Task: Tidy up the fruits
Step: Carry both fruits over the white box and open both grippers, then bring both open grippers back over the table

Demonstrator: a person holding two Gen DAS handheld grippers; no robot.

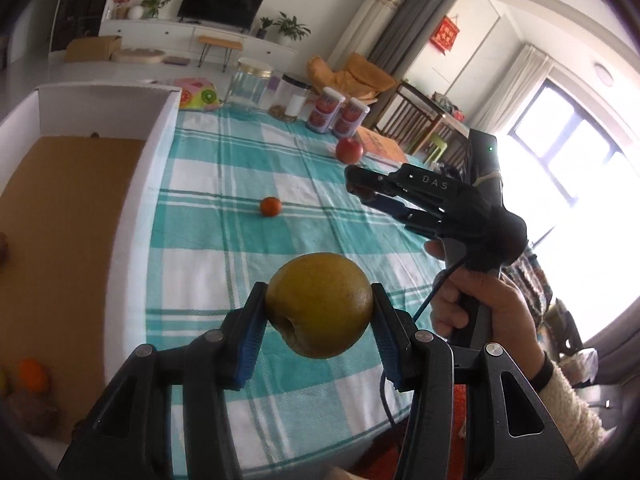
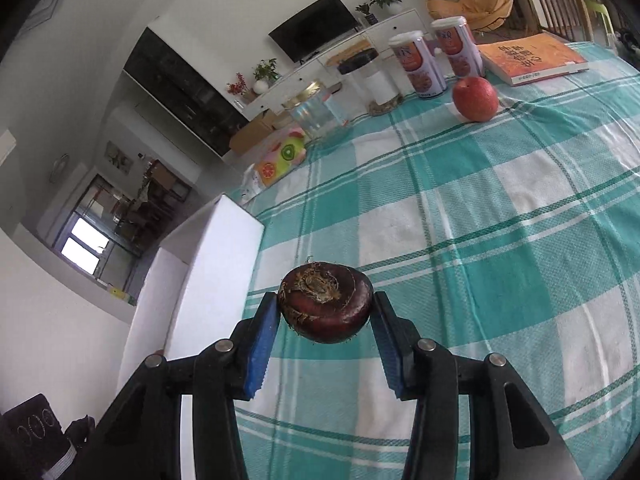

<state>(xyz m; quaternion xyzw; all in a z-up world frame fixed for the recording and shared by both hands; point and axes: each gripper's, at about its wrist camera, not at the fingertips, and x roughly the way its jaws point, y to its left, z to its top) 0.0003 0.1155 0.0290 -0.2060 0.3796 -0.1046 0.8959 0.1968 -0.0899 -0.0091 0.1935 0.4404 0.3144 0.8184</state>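
Observation:
My left gripper [image 1: 319,295] is shut on a yellow-brown pear [image 1: 320,308], held above the teal checked tablecloth [image 1: 224,240]. My right gripper [image 2: 326,310] is shut on a dark maroon water chestnut [image 2: 326,304], also lifted off the cloth. In the left wrist view the right gripper [image 1: 354,186] hovers to the upper right, carried by a person's hand [image 1: 480,304]. A small orange-red fruit [image 1: 270,206] and a red apple [image 1: 349,150] [image 2: 475,98] lie on the cloth. A white-walled cardboard box [image 1: 132,184] [image 2: 216,264] stands at the left, with an orange [image 1: 32,374] and brown fruit inside.
Along the table's far edge stand a glass jar [image 1: 248,86], a black-lidded jar [image 1: 294,94], two red-labelled cans [image 1: 338,114] [image 2: 436,62], a fruit-print bag [image 1: 198,94] and an orange book [image 2: 532,58]. Chairs stand beyond the table at the right.

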